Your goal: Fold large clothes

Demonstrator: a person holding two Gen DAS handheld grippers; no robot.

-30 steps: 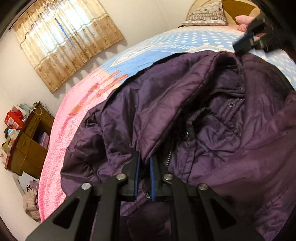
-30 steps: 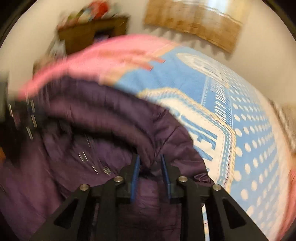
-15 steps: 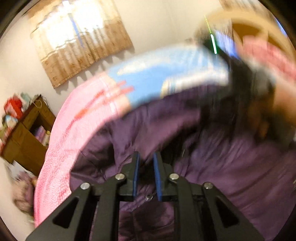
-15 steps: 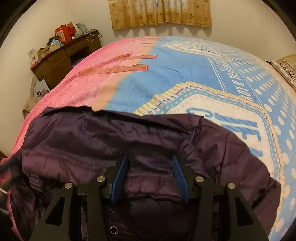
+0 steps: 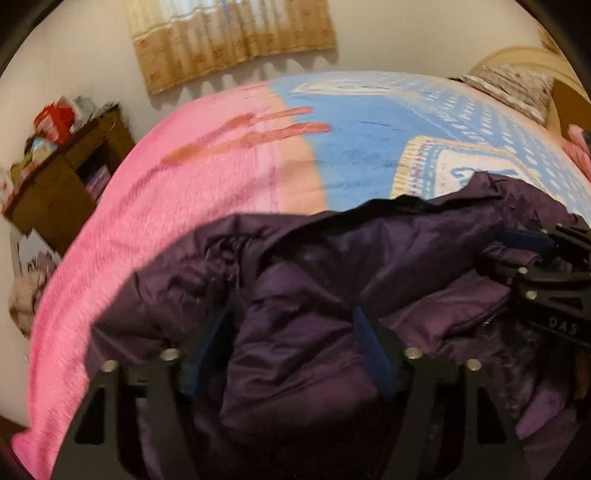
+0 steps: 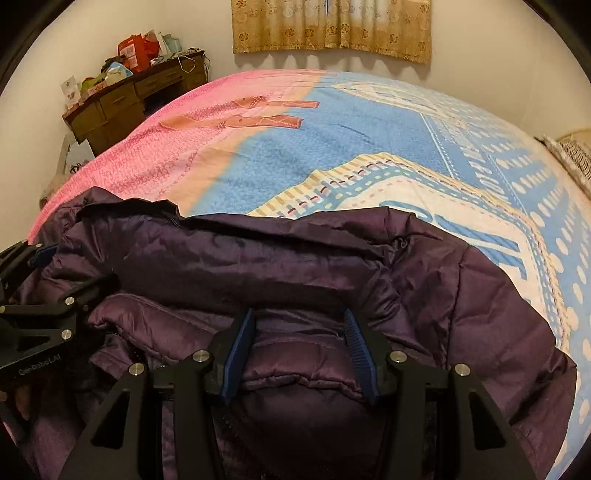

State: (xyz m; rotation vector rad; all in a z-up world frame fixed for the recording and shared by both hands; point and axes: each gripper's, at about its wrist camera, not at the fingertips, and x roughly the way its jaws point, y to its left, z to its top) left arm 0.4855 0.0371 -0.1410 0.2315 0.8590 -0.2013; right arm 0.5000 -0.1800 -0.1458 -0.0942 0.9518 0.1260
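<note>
Pale-walled bedroom with a tan patterned curtain [image 6: 332, 27] at the far wall and a cluttered brown wooden desk [image 6: 129, 99] off in the left corner. Filling most of both views, a bed under a pink and blue printed bedspread [image 6: 258, 158], with a patterned pillow [image 5: 513, 88] at its right end in the left wrist view. Heaped on the near part of the bedspread, a dark purple puffer jacket [image 6: 295, 258], wrinkled and partly doubled over itself, its far edge lying across the blue and cream print. Directly over the jacket, the right gripper [image 6: 299, 350], jaws set moderately apart with a quilted fold bulging up between the blue pads; cannot tell whether the pads press on it. Just to its left, over the same heap, the left gripper [image 5: 291, 354], blurred, jaws opening and already wide, a hump of purple fabric lying loose between them, neither pad seen pinching it.
</note>
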